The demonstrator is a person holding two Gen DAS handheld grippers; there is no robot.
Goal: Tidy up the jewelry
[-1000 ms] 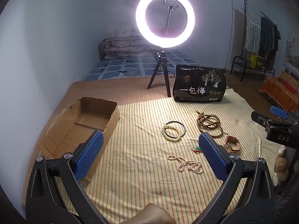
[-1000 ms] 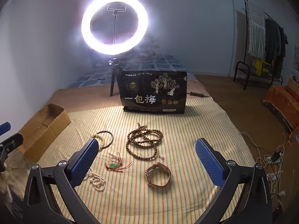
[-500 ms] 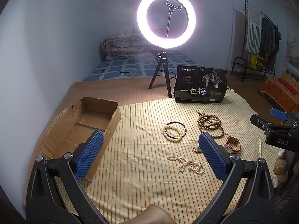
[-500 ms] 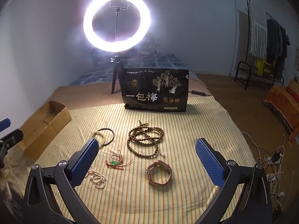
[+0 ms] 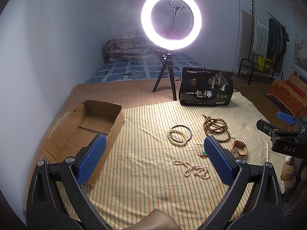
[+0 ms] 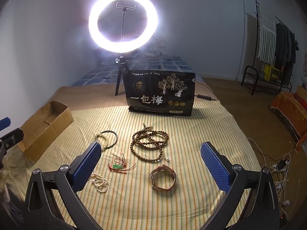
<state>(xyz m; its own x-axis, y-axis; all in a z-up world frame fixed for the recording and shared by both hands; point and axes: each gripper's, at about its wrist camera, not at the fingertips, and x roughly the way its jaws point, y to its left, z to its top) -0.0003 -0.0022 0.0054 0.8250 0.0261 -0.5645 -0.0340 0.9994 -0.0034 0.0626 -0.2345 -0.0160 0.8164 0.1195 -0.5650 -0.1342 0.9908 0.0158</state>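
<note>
Jewelry lies spread on a striped yellow cloth (image 6: 201, 134). A long brown wooden bead string (image 6: 149, 143) sits in the middle, with a pink-strapped watch (image 6: 163, 178) in front of it. A green pendant on red cord (image 6: 118, 165), a pearl necklace (image 6: 99, 182) and a dark bangle with a pale bead bracelet (image 6: 105, 140) lie to the left. An open, bare cardboard box (image 5: 84, 130) stands at the cloth's left edge. My left gripper (image 5: 153, 157) and right gripper (image 6: 150, 164) both hover open above the cloth, holding nothing.
A lit ring light on a tripod (image 5: 170, 21) and a black printed bag (image 6: 161, 95) stand behind the jewelry. A clothes rack (image 6: 272, 48) is at the far right, cables and a power strip (image 6: 278, 164) lie on the floor right of the cloth.
Both grippers have drifted slightly; the scene shifts a little right in each view. Nothing was taken hold of, and the jewelry lies where it was.
</note>
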